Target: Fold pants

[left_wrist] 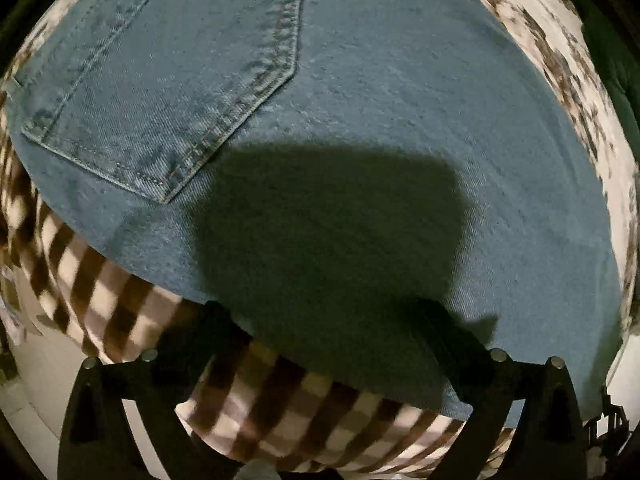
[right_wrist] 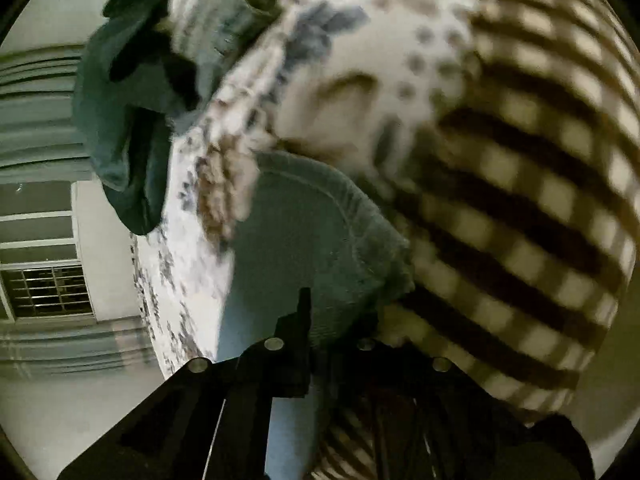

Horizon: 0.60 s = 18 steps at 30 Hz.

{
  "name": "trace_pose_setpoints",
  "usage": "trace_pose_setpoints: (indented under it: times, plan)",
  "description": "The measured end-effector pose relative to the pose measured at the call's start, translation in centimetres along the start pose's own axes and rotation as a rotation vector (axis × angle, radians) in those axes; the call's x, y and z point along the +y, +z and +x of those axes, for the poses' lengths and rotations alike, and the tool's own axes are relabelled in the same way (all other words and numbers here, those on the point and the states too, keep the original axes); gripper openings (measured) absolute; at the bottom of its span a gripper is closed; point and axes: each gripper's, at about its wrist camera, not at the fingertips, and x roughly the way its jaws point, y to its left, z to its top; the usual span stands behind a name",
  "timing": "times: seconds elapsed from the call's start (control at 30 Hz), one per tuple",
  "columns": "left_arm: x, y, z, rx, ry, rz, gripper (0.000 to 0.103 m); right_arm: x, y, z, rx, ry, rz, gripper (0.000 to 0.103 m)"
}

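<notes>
Blue denim pants point(left_wrist: 360, 120) lie flat and fill the left wrist view, a back pocket point(left_wrist: 172, 80) at upper left. My left gripper point(left_wrist: 320, 320) hovers just above their near edge with its fingers wide apart, its shadow on the denim. In the blurred right wrist view my right gripper point(right_wrist: 336, 320) holds a fold of the denim point(right_wrist: 312, 232) between its nearly closed fingers, lifted off the bed.
A brown and cream checked blanket point(left_wrist: 120, 300) lies under the pants' near edge and shows in the right wrist view point(right_wrist: 520, 200). A floral bedsheet point(left_wrist: 560, 60) lies beyond. A dark green garment point(right_wrist: 120, 100) lies at the bed's far side, with curtains and a window point(right_wrist: 44, 288).
</notes>
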Motion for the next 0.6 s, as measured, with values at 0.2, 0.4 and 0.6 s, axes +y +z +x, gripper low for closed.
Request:
trace_pose_setpoints:
  times: [0.2, 0.4, 0.6]
  plan:
    - [1.9, 0.6, 0.6, -0.01, -0.02, 0.014, 0.103, -1.2, 0.5, 1.7, 0.045, -0.022, -0.023, 0.011]
    - [0.8, 0.0, 1.9, -0.037, -0.003, 0.006, 0.103, -2.0, 0.3, 5.6, 0.091, 0.131, 0.009, 0.035]
    - [-1.2, -1.9, 2.7, -0.061, 0.011, 0.007, 0.103, -0.6, 0.2, 5.8, 0.023, 0.067, 0.001, 0.006]
